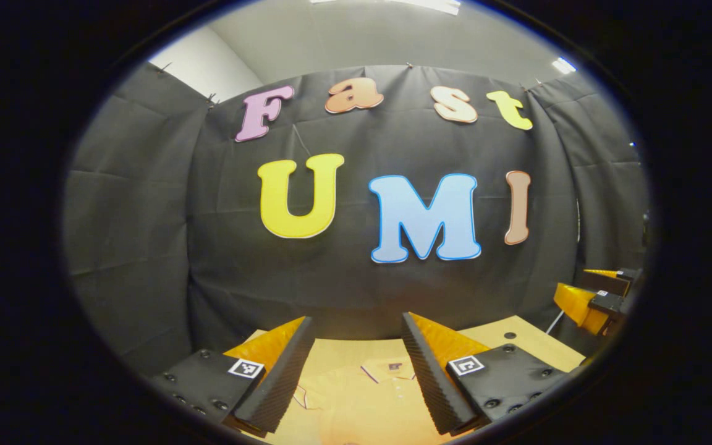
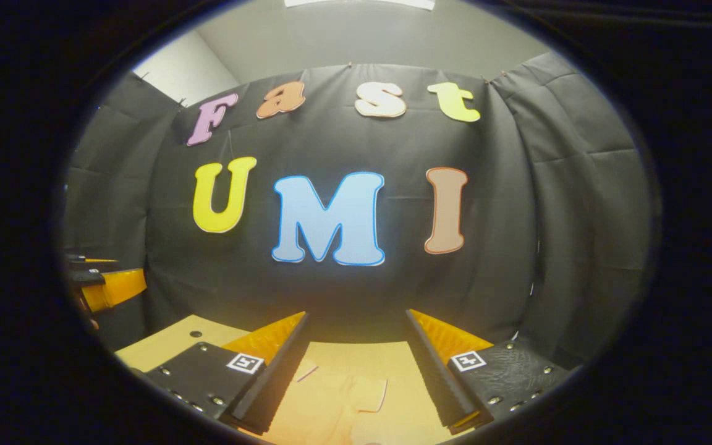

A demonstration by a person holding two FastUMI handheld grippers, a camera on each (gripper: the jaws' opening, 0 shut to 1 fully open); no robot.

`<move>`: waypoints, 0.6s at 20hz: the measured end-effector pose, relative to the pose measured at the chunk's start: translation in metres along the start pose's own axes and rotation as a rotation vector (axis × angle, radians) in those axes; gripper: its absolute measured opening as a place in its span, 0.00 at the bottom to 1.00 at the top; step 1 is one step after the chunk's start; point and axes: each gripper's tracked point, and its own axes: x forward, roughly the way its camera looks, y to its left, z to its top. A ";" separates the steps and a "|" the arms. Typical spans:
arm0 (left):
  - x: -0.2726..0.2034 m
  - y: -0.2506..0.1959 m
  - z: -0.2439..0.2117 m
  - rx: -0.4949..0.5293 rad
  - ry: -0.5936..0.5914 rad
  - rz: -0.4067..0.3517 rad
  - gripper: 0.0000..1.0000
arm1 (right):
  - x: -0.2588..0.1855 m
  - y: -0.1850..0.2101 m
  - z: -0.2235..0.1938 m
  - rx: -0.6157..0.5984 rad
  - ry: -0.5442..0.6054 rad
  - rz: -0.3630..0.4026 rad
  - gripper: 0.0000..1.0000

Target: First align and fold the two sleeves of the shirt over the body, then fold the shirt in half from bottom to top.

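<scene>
A pale orange shirt [image 1: 356, 402] lies flat on the wooden table [image 1: 535, 343], its collar pointing toward the booth's back wall. My left gripper [image 1: 356, 324] hovers open above the collar, holding nothing. In the right gripper view a sleeve of the shirt [image 2: 356, 395] lies on the table below my right gripper [image 2: 358, 318], whose fingers stand wide apart and hold nothing. The right gripper [image 1: 597, 296] appears at the far right of the left gripper view. At the left edge of the right gripper view I see the left gripper [image 2: 105, 287].
The black cloth wall [image 2: 356, 296] rises right behind the table's far edge. A small dark hole marks the tabletop [image 2: 164, 343] near its back left corner.
</scene>
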 end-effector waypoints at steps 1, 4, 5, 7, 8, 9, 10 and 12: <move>0.000 0.000 -0.001 0.001 0.000 -0.001 0.93 | 0.001 0.000 -0.001 -0.003 0.002 0.000 0.94; 0.000 0.001 -0.001 0.001 0.001 -0.002 0.93 | 0.004 -0.001 -0.005 -0.007 0.015 0.001 0.94; 0.000 0.001 -0.001 0.001 0.001 -0.001 0.93 | 0.007 -0.002 -0.007 -0.005 0.023 0.001 0.94; 0.000 0.001 0.000 0.003 0.000 0.001 0.93 | 0.016 -0.004 -0.014 0.003 0.039 -0.003 0.94; 0.000 0.002 0.000 0.004 -0.001 0.001 0.93 | 0.023 -0.006 -0.019 0.005 0.049 -0.004 0.94; 0.001 0.002 0.001 0.004 -0.004 0.002 0.93 | 0.031 -0.007 -0.027 0.004 0.073 -0.003 0.94; 0.001 0.003 0.000 0.007 -0.004 0.007 0.93 | 0.040 -0.009 -0.038 0.006 0.102 0.002 0.94; 0.001 0.007 0.000 0.011 -0.006 0.022 0.93 | 0.058 -0.011 -0.061 0.035 0.165 0.010 0.94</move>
